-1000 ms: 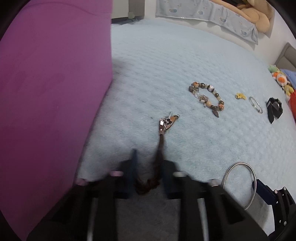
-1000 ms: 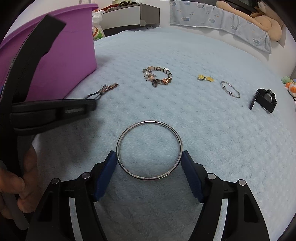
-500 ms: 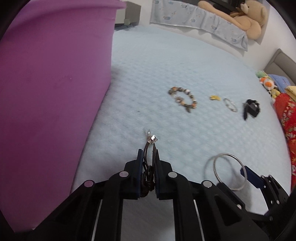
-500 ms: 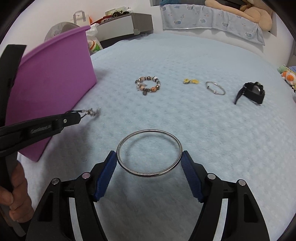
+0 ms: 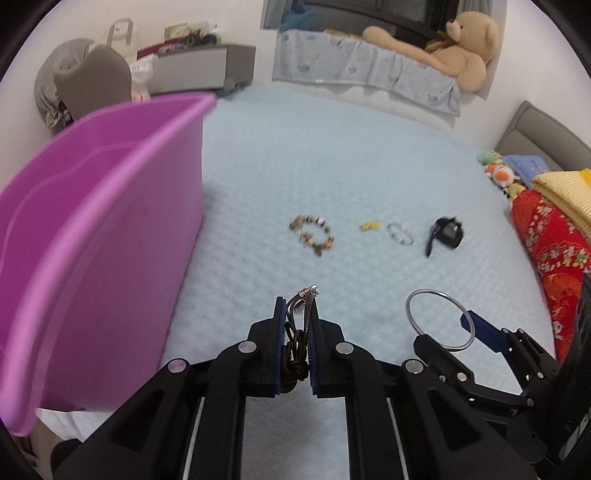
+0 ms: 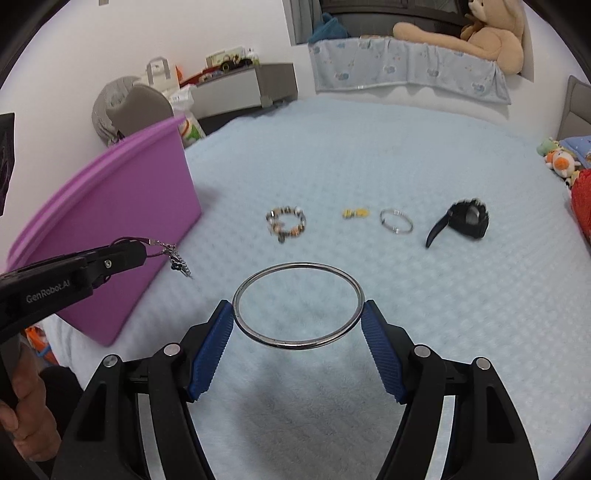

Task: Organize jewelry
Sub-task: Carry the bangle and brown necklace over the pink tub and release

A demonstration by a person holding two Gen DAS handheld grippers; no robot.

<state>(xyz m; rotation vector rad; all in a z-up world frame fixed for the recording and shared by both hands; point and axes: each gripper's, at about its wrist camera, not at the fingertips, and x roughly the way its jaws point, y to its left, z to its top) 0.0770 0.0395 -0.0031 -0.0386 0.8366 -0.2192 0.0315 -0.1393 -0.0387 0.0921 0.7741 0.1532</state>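
A smooth, glossy purple plastic bin [image 5: 92,236] with a rolled rim and flared walls is seen at far left, resting on a pale blue quilted bedspread [image 5: 332,155] with a fine bumpy weave. Just right of the bin wall, the left gripper [image 5: 296,332] is held above the bedspread, its black arms and ribbed blue pads [image 5: 279,332] clenched on a dark braided cord bracelet [image 5: 295,350]; bunched knotted cord is pinched between the pads, and silver metal end caps with a short chain stick out past the tips. In the right wrist view the same bracelet's chain [image 6: 177,260] is seen dangling from the closed tips beside the bin, clear of the fabric.

Further right, the right gripper [image 6: 298,334] is spread wide, with a thin, round, polished silver bangle [image 6: 298,305] gripped edge to edge between its ribbed blue pads [image 6: 210,350] and lifted off the bedspread, a soft shadow thrown beneath it.

Beyond both grippers, a row of pieces is laid on the bedspread, well apart from the bin: a chunky beaded charm bracelet [image 6: 286,221] of mixed brown, orange and clear beads, then a small yellow trinket [image 6: 355,213], then a slim silver wire bangle [image 6: 396,220], then a black matte wristwatch [image 6: 461,220] with one strap splayed out. A tan plush teddy bear [image 6: 480,33] is lying along the back ledge.
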